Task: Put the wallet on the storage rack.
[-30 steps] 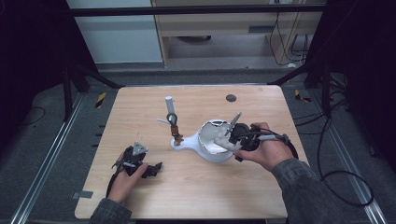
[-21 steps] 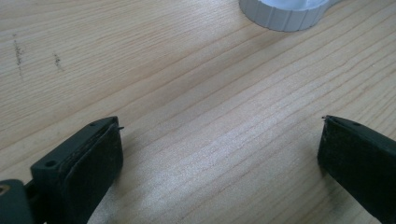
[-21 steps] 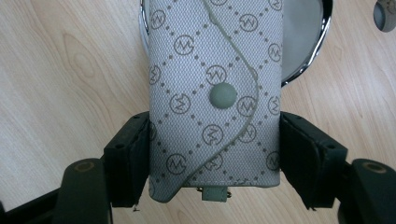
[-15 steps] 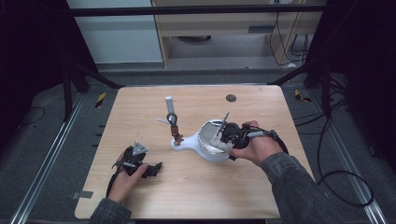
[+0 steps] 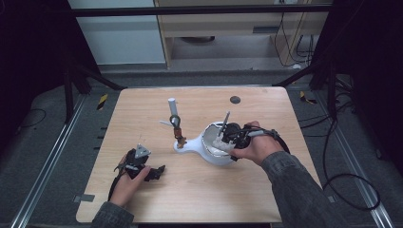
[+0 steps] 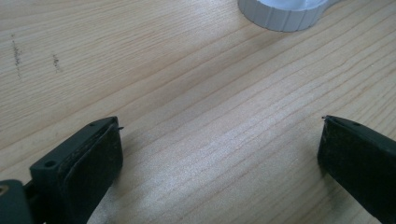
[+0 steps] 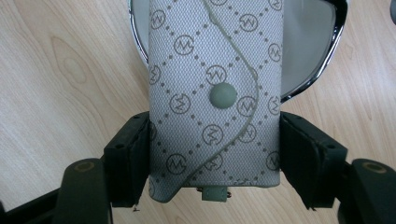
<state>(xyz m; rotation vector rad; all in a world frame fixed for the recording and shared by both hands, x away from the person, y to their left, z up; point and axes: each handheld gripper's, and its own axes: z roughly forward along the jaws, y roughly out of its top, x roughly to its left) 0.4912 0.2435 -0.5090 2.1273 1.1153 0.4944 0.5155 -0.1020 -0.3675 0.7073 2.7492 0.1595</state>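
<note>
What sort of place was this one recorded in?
Probably a lab or workshop recording station, not a home: a bare wooden table ringed by black frame struts, loose cables on grey carpet, and the person's handheld grippers, left and right.

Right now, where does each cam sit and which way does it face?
High view: above the person's table edge, facing forward and down; both forearms, left tongs, right tongs.
Left gripper view: on the left tongs, low over the table; its jaws stand wide apart.
Right gripper view: on the right tongs, facing down; jaws clamp a grey patterned pouch over a chrome-rimmed bowl.
Shared: high and left gripper views both show the white base.
</note>
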